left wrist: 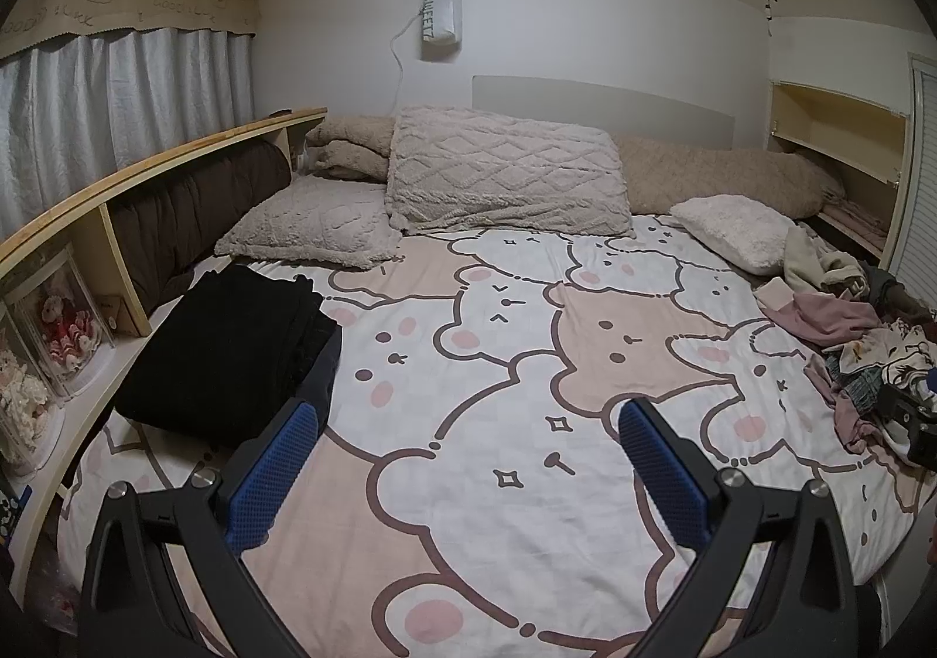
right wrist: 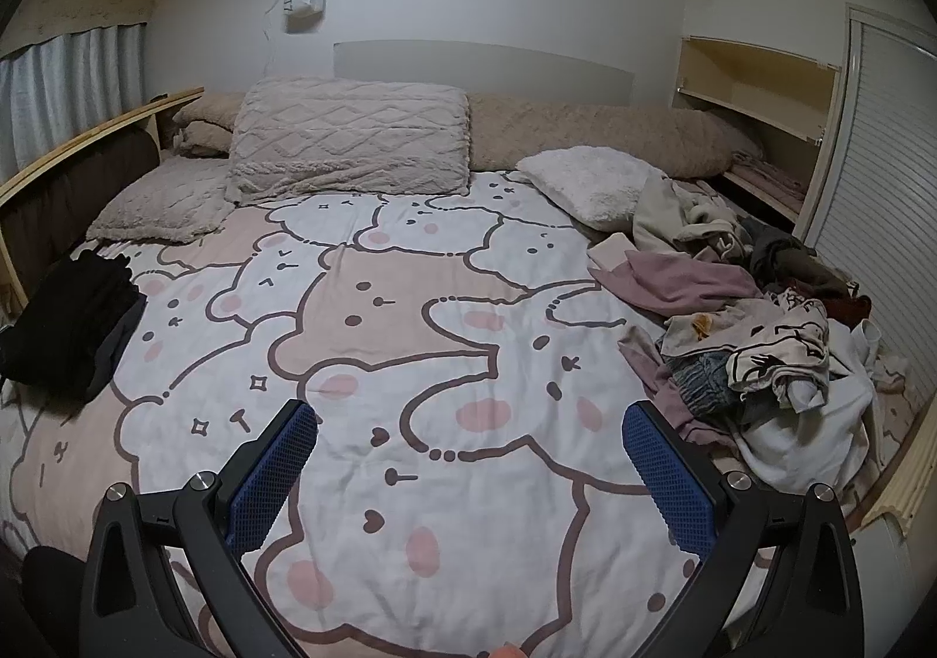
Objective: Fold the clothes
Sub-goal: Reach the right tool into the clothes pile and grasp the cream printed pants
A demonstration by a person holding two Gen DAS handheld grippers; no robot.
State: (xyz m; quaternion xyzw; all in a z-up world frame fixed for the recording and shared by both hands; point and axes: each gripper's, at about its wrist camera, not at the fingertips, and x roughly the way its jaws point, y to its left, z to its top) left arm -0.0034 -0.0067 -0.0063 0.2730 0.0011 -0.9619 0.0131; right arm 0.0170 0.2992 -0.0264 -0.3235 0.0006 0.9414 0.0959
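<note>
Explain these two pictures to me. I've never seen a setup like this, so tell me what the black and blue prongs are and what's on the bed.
No robot here: a person holds a two-finger gripper in each hand, with a fisheye camera looking along the fingers. One picture is from the left gripper, the other from the right gripper. Both are open and hold nothing. Below is a bed with a bear-print cover. Folded black clothes lie stacked on its left side; a jumbled pile of unfolded clothes waits on the right. Pillows sit at the head.

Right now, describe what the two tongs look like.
Both match. The left tongs and the right tongs each have two black angular arms with cut-out openings and silver round bolts at the joints. The fingers carry blue pads with a fine dimpled grid. No cables or sleeves show.
</note>
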